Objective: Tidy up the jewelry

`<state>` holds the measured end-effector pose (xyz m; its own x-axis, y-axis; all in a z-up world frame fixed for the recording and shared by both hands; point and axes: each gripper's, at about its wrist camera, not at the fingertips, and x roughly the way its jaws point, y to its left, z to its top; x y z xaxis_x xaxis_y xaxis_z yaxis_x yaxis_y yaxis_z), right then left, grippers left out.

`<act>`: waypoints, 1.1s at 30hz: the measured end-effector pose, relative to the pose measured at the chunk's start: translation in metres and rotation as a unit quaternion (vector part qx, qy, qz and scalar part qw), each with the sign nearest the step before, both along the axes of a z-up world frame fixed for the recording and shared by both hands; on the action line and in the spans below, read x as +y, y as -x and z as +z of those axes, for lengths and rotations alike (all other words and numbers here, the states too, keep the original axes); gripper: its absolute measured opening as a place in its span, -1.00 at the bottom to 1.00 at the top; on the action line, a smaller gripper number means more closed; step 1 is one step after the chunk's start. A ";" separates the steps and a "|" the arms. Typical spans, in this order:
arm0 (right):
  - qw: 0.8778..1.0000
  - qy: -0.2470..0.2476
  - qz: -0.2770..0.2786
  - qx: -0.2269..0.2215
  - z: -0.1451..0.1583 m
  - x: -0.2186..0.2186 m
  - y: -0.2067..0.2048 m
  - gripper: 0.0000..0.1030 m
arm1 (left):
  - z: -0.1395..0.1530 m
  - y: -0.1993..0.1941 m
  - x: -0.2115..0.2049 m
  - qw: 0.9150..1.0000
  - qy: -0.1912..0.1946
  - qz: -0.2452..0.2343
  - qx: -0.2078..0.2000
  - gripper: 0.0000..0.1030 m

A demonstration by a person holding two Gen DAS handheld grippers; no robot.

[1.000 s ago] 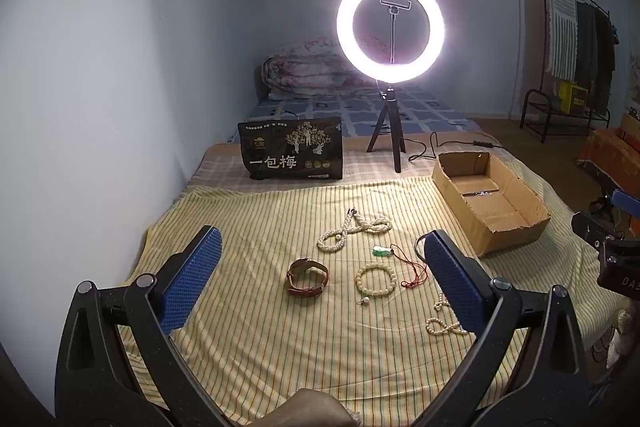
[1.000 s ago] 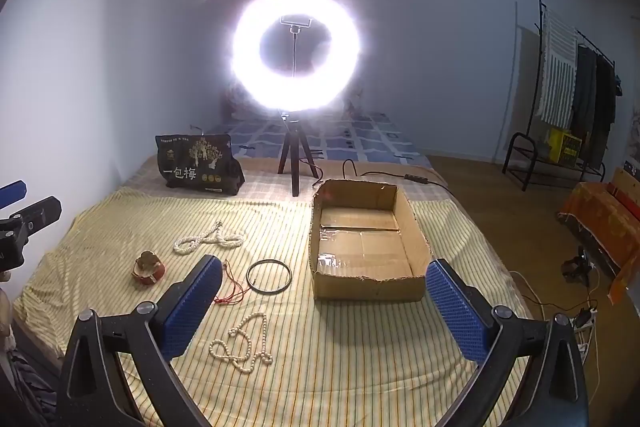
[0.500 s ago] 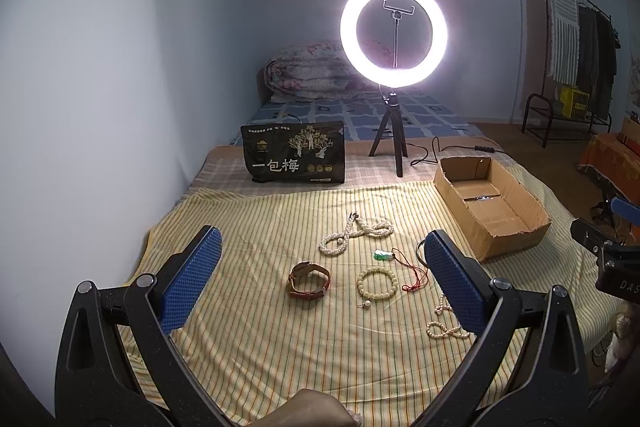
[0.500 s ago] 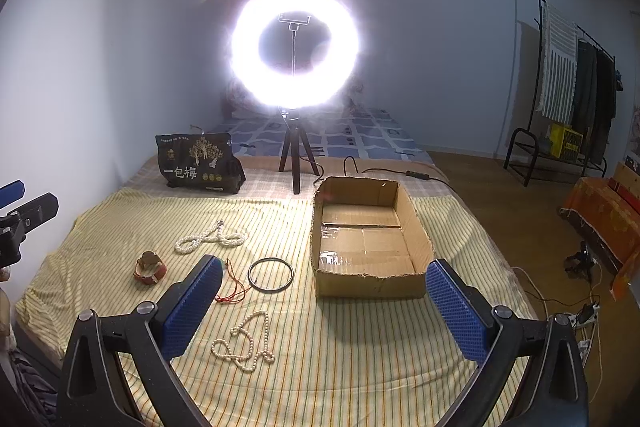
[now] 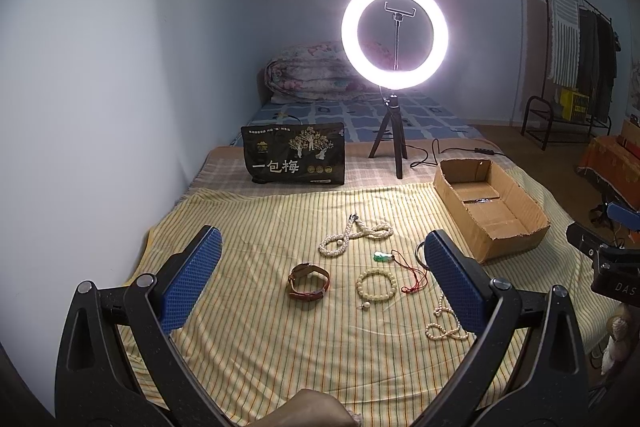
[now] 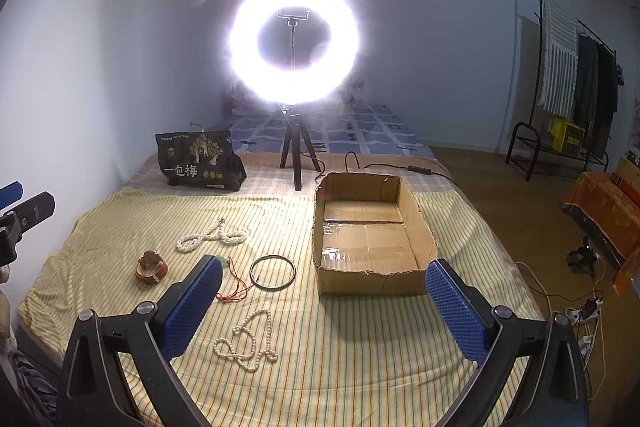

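Observation:
Jewelry lies on a yellow striped cloth [image 5: 248, 219]. A brown leather watch [image 5: 309, 281] sits in the middle, a cream bead bracelet [image 5: 377, 284] to its right, a pearl necklace [image 5: 354, 233] behind, and a green pendant on a red cord [image 5: 383, 257]. A second pearl strand [image 6: 247, 335] and a black ring bangle [image 6: 273, 272] lie nearer the open cardboard box [image 6: 370, 227]. My left gripper [image 5: 320, 263] is open and empty above the watch. My right gripper [image 6: 322, 279] is open and empty in front of the box.
A lit ring light on a tripod [image 5: 395, 35] stands behind the cloth. A black printed bag [image 5: 295, 159] stands at the back left. A clothes rack [image 6: 576, 75] and floor cables [image 6: 580, 311] are at the right. A wall runs along the left.
Both views have shifted slightly; the jewelry appears a little lower and further off in the left view. Both grippers stay open. Nothing on the cloth has moved.

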<state>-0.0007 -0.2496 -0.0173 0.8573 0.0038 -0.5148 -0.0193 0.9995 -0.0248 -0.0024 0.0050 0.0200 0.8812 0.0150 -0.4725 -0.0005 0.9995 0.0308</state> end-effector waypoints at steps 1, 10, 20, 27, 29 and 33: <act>1.000 0.000 0.000 0.000 0.000 0.000 0.000 0.99 | 0.000 0.000 0.000 1.000 0.000 0.000 0.000 0.99; 1.000 0.000 0.001 0.002 0.000 0.001 0.000 0.99 | -0.001 0.001 0.000 1.000 0.000 0.000 -0.001 0.99; 1.000 0.000 0.001 0.003 0.000 0.001 -0.001 0.99 | -0.001 0.001 0.001 1.000 0.001 0.000 -0.002 0.99; 1.000 0.001 0.002 0.004 -0.002 0.002 0.000 0.99 | -0.002 0.001 0.000 1.000 0.001 0.000 -0.002 0.99; 1.000 0.000 0.002 0.004 -0.002 0.002 0.001 0.99 | -0.002 0.001 0.000 1.000 0.001 0.000 -0.002 0.99; 1.000 0.000 0.003 0.005 -0.002 0.002 0.001 0.99 | -0.002 0.001 0.000 1.000 0.002 0.000 -0.002 0.99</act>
